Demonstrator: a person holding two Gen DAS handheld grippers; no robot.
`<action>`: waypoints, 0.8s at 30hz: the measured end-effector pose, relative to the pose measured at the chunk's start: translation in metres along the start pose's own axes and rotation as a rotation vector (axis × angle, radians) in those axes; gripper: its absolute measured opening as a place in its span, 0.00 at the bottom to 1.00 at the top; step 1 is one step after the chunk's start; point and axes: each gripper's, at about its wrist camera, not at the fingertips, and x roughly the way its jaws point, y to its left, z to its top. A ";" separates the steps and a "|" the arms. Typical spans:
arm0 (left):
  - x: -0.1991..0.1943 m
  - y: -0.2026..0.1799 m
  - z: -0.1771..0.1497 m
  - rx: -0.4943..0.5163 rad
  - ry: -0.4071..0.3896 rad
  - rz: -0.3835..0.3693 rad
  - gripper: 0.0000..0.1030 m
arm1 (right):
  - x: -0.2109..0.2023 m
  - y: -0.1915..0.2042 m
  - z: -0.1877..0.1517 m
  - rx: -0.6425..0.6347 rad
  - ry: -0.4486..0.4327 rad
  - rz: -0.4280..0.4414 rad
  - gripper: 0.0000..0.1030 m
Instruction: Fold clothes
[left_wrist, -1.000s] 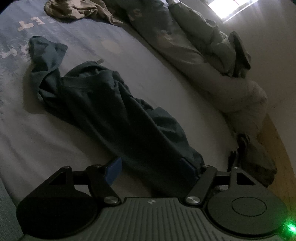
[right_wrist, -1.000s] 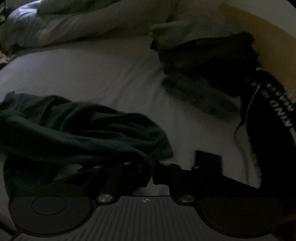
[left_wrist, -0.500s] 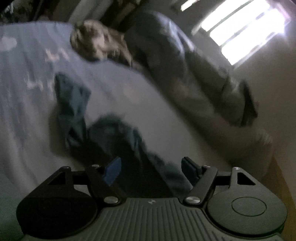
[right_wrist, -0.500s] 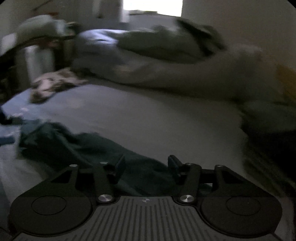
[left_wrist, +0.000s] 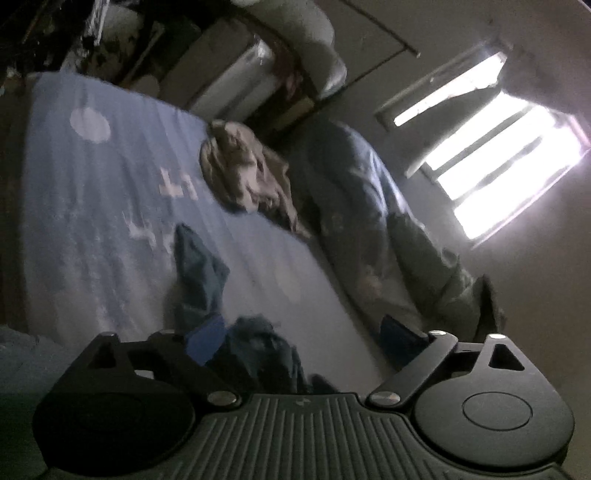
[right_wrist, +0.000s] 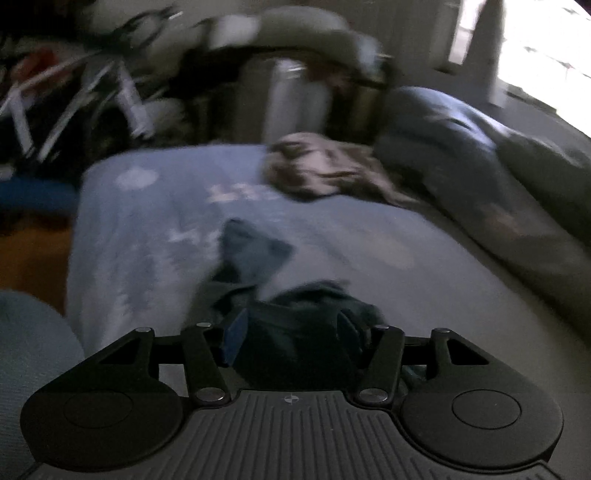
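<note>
A dark teal shirt (left_wrist: 199, 273) lies crumpled on the light blue bed sheet (left_wrist: 92, 192); it also shows in the right wrist view (right_wrist: 251, 251). My left gripper (left_wrist: 299, 339) is open and raised, with the near end of the shirt below and between its blue-padded fingers. My right gripper (right_wrist: 291, 336) is open, with the shirt's dark bunched part between its fingers; I cannot tell whether it touches. Both views are blurred.
A crumpled beige garment (left_wrist: 243, 177) lies farther up the bed, also in the right wrist view (right_wrist: 325, 170). A rolled duvet (left_wrist: 373, 221) runs along the wall side. A bright window (left_wrist: 495, 155) is at right. Cluttered furniture (right_wrist: 110, 92) stands beyond the bed.
Both grippers lifted and tilted up, so more of the room shows. The right gripper was shut at the shirt's edge a second ago and now is open. The left stayed open.
</note>
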 end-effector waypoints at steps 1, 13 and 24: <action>0.000 0.001 0.001 0.001 0.005 -0.005 0.95 | 0.010 0.007 0.003 -0.040 0.010 0.007 0.52; 0.010 0.016 -0.004 -0.024 0.106 0.030 0.95 | 0.056 0.017 -0.011 -0.202 0.156 -0.040 0.04; 0.017 0.017 -0.017 0.022 0.166 0.045 0.95 | -0.051 -0.049 -0.033 0.152 0.048 -0.066 0.04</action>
